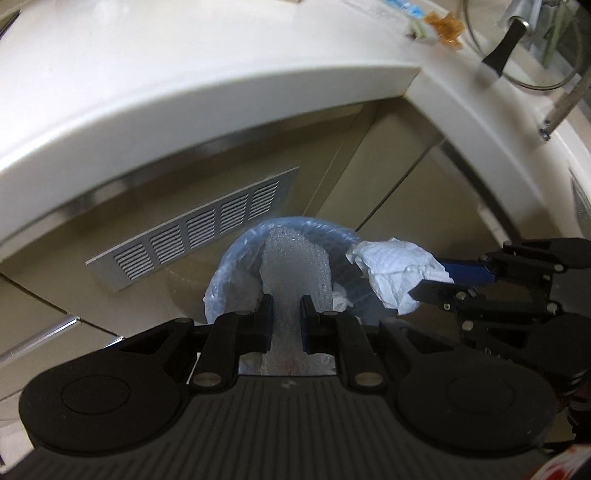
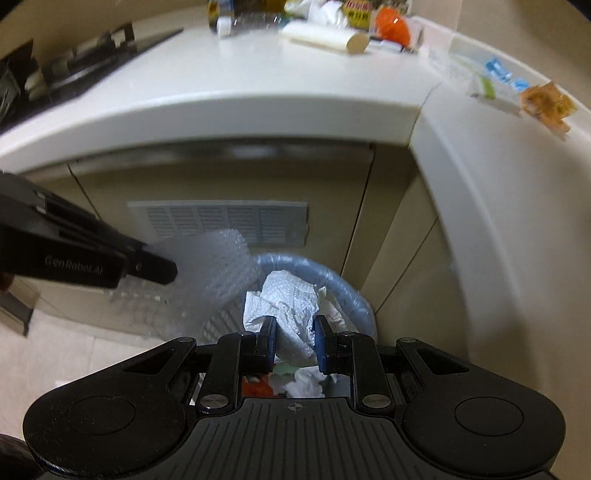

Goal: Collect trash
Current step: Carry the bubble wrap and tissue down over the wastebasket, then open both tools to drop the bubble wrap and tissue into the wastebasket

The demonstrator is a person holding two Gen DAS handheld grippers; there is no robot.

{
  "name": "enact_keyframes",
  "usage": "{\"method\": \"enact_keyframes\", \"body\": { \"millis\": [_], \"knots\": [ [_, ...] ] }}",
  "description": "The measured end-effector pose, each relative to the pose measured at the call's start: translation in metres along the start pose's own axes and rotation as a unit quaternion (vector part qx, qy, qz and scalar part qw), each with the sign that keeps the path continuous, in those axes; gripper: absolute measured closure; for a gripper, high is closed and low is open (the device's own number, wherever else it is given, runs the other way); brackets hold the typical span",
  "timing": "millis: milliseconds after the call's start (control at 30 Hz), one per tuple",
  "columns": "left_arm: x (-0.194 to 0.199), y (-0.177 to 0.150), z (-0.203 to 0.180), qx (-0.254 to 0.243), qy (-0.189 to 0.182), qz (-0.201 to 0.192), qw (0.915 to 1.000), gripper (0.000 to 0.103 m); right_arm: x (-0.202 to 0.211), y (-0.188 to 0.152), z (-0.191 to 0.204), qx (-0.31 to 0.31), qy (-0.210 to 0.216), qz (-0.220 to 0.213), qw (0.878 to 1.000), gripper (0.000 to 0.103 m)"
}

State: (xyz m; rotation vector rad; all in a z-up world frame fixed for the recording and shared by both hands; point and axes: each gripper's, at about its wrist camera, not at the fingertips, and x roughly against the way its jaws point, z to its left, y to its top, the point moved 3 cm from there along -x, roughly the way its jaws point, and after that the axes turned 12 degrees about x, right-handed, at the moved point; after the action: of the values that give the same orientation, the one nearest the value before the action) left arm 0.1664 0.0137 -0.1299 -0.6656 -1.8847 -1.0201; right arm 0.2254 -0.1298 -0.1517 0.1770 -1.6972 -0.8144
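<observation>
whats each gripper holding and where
Left gripper pinches the bubble wrap at its lower end; right gripper clamps the crumpled paper towel at its near side.

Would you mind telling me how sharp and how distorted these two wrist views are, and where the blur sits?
Left wrist view: strong fisheye bend in the countertop edge; the pot lid at top right is smeared, while the left gripper and its bubble wrap are fairly sharp. Right wrist view: same bowing; the clutter on the counter is blurred, the crumpled paper towel in the right gripper crisper.
</observation>
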Motion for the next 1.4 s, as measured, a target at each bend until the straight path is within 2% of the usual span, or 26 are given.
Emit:
{"method": "enact_keyframes", "body": {
  "millis": [267, 667, 1067, 1100, 1167, 1200, 1400],
  "knots": [
    [-0.031, -0.001, 0.010, 0.021, 0.028, 0.018, 0.9992, 0.090, -0.032, -0.007, -0.001, 0.018, 0.009, 0.029, 0.999, 0.081],
    [-0.066, 0.002, 0.014, 0.043, 0.037, 0.044, 0.9975, 0.090, -0.067, -0.009, -0.008, 0.021, 0.021, 0.067, 0.997, 0.082],
    [-0.083, 0.006, 0.010, 0.039, 0.031, 0.058, 0.9971, 0.088, -0.076, -0.012, -0.011, 0.019, 0.027, 0.075, 0.997, 0.082],
    [-0.084, 0.007, 0.009, 0.040, 0.030, 0.058, 0.9971, 0.085, -0.076, -0.012, -0.011, 0.018, 0.026, 0.080, 0.996, 0.082],
    [-0.085, 0.008, 0.009, 0.042, 0.028, 0.056, 0.9972, 0.057, -0.077, -0.012, -0.012, 0.017, 0.026, 0.081, 0.996, 0.081],
    [-0.086, 0.008, 0.008, 0.042, 0.026, 0.055, 0.9973, 0.052, -0.076, -0.012, -0.012, 0.016, 0.025, 0.081, 0.996, 0.081],
    [-0.086, 0.009, 0.006, 0.040, 0.031, 0.054, 0.9972, 0.050, -0.077, -0.012, -0.013, 0.014, 0.026, 0.083, 0.996, 0.081]
  ]
}}
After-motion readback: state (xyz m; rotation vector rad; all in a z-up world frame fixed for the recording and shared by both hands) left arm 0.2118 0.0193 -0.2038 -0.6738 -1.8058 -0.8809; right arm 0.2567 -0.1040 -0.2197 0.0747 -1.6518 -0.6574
